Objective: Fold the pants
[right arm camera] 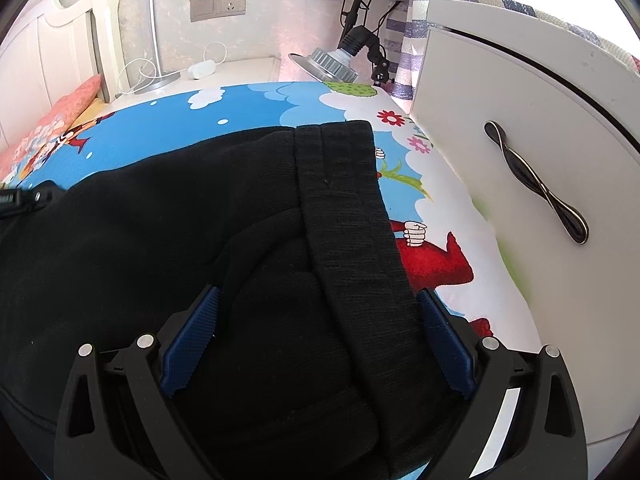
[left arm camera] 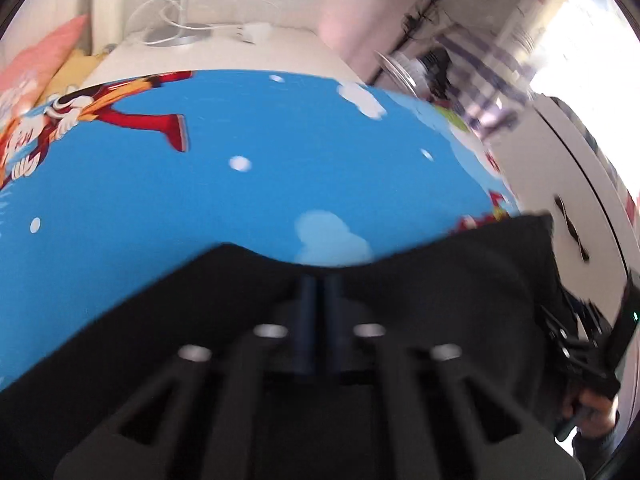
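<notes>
Black pants (right arm camera: 160, 240) lie on a blue cartoon-print sheet (right arm camera: 256, 108). Their ribbed waistband (right arm camera: 344, 200) runs along the right side in the right wrist view. My right gripper (right arm camera: 318, 340) is open, its blue pads (right arm camera: 192, 344) on either side of the waistband end, low over the cloth. In the left wrist view my left gripper (left arm camera: 318, 284) is shut on the black pants (left arm camera: 440, 300), pinching an edge of the fabric above the sheet (left arm camera: 240, 200). The view is blurred by motion. The other gripper (left arm camera: 580, 352) shows at the right edge.
A white cabinet with a dark handle (right arm camera: 536, 188) stands close on the right of the bed. A lamp (right arm camera: 332, 64), a wall socket (right arm camera: 218, 4), a white bedside top with cables (right arm camera: 200, 70) and a pink pillow (right arm camera: 60, 120) lie at the far end.
</notes>
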